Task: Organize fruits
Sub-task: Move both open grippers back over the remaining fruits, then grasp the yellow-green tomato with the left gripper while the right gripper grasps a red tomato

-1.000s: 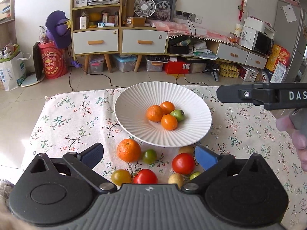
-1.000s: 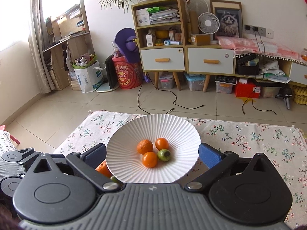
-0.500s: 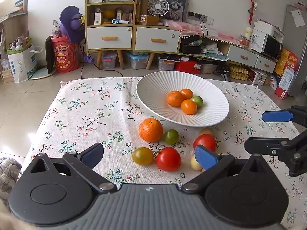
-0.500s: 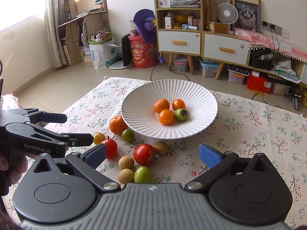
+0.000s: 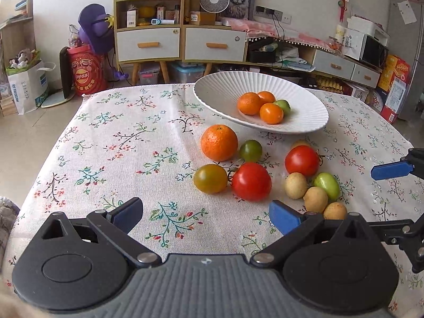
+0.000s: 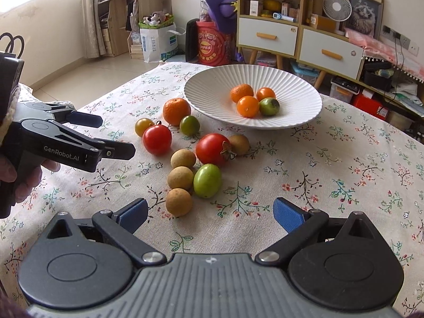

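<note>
My bench (image 6: 344, 164) wears a cream cloth printed with small flowers (image 5: 127, 143). A white ribbed ceramic plate (image 6: 212, 87) sits on it toward the far side. Just before the plate lie a large orange (image 6: 176, 111), two red tomatoes (image 6: 157, 139), green and yellowish tomatoes (image 6: 207, 177) and small tan round fruits (image 6: 179, 202).
</note>
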Demonstrator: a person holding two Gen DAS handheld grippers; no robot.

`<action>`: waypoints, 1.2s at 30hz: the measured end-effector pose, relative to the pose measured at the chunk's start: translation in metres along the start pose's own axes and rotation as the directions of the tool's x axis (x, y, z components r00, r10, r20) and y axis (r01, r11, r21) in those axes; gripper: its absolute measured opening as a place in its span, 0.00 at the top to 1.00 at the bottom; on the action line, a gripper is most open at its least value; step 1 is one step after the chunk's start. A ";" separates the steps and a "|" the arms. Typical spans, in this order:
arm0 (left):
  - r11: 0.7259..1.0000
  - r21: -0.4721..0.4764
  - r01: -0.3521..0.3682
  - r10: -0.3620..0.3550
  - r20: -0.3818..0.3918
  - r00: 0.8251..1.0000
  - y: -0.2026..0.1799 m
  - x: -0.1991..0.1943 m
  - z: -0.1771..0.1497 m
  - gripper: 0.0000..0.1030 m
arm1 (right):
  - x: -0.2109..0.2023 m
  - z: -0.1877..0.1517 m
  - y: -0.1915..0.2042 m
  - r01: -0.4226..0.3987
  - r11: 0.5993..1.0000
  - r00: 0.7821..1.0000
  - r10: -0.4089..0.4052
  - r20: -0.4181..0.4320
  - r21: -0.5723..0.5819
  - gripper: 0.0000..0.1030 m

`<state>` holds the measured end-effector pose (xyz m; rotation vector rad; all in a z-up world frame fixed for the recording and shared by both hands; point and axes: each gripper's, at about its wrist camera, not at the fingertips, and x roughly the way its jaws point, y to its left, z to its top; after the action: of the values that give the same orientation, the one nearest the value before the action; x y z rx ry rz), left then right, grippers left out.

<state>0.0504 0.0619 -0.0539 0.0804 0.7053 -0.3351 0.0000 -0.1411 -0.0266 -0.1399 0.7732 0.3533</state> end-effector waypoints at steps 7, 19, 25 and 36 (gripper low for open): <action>0.999 0.041 0.004 -0.003 -0.025 1.000 -0.003 0.006 -0.008 0.08 | 0.005 -0.010 0.008 -0.063 0.998 0.997 0.062 -0.051 -0.016 0.26; 0.998 -0.013 -0.058 0.058 -0.022 0.998 0.010 0.006 -0.001 0.30 | 0.005 -0.010 0.013 -0.078 0.997 0.996 0.077 -0.045 -0.024 0.57; 0.998 -0.031 -0.055 0.054 -0.020 0.998 0.011 0.010 0.007 0.49 | 0.004 -0.002 0.006 -0.101 0.995 0.994 0.101 -0.044 0.017 0.67; 0.999 -0.049 -0.010 0.009 -0.027 1.000 0.012 0.019 0.019 0.71 | 0.007 0.024 -0.015 -0.089 0.990 0.996 0.087 0.016 0.107 0.67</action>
<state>0.0795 0.0643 -0.0520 0.0412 0.7396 -0.3080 0.0260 -0.1474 -0.0146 -0.0022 0.7866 0.3947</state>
